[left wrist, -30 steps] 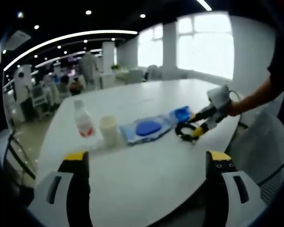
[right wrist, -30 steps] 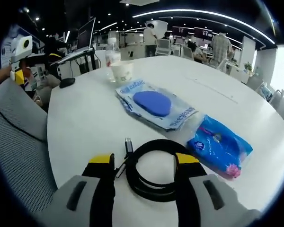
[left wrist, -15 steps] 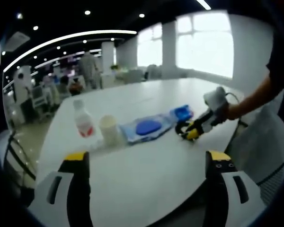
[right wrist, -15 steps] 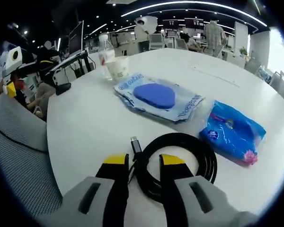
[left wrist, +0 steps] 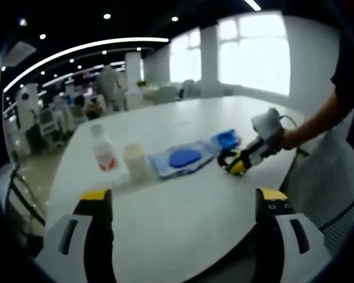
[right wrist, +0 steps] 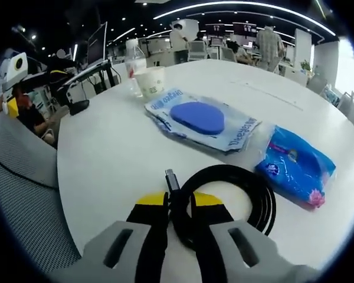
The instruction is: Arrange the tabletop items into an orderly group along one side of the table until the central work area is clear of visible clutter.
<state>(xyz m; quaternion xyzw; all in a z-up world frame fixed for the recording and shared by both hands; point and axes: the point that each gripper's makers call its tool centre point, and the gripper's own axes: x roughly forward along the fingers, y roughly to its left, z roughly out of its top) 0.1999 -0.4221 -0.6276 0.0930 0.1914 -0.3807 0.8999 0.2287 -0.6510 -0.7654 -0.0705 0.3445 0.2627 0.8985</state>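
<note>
A coiled black cable [right wrist: 230,194] lies on the white round table [right wrist: 106,159], and my right gripper [right wrist: 180,203] is shut on its near loop. Beyond it lie a clear pouch with a blue pad [right wrist: 200,118] and a small blue packet [right wrist: 295,165]. A paper cup [right wrist: 151,81] and a plastic bottle [right wrist: 134,66] stand at the far side. From the left gripper view the same row runs bottle [left wrist: 104,152], cup [left wrist: 135,162], pouch [left wrist: 182,159], packet [left wrist: 227,140], cable [left wrist: 226,159], with the right gripper [left wrist: 239,165] on the cable. My left gripper [left wrist: 183,203] is open above the table's near part.
A grey mesh chair [right wrist: 23,194] stands close at the table's edge. A person's arm [left wrist: 318,121] reaches in behind the right gripper. Desks, monitors and people fill the room behind. A black mouse-like object [right wrist: 79,106] sits on a neighbouring desk.
My right gripper's jaws have closed from wide apart onto the cable's near loop. The left gripper has stayed where it was, still open.
</note>
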